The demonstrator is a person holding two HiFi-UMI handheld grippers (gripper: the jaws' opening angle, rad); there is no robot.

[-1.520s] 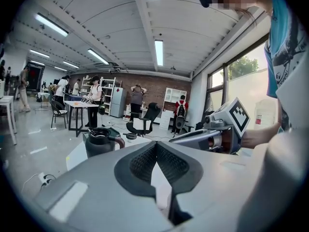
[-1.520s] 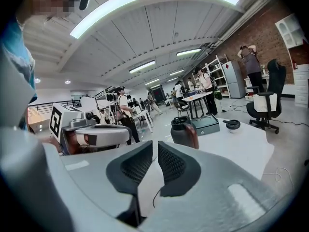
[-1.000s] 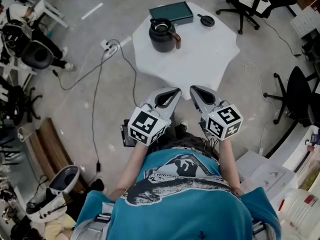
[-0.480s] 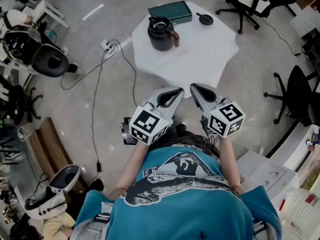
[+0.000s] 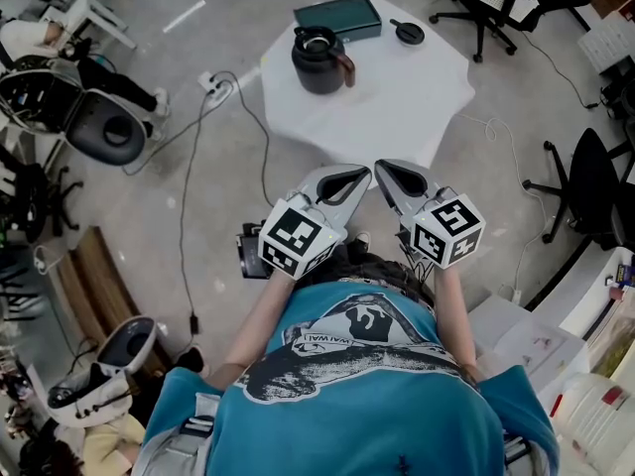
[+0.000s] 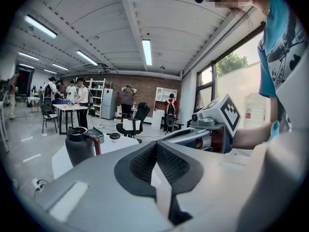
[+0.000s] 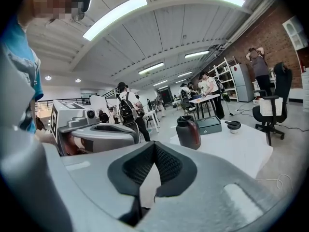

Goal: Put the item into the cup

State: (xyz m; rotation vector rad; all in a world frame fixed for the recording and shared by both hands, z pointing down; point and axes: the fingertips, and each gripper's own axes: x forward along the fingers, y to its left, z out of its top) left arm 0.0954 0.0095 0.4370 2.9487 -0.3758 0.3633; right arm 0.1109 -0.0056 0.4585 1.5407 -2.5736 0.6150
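Two closed, empty tools, left tool [image 5: 359, 174] beside right tool [image 5: 383, 168], near white table [image 5: 402, 97] with dark cup [image 5: 319, 59].

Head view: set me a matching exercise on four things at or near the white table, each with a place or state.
Things:
1 dark jug
2 green case
3 black round lid
4 left gripper

Places or states:
a jaws together, nothing between them
b behind the jug, at the far edge of the white table
c alone, to the right of the case
d nearer than the case, brown handle

Pairs: 1-d, 2-b, 3-c, 4-a
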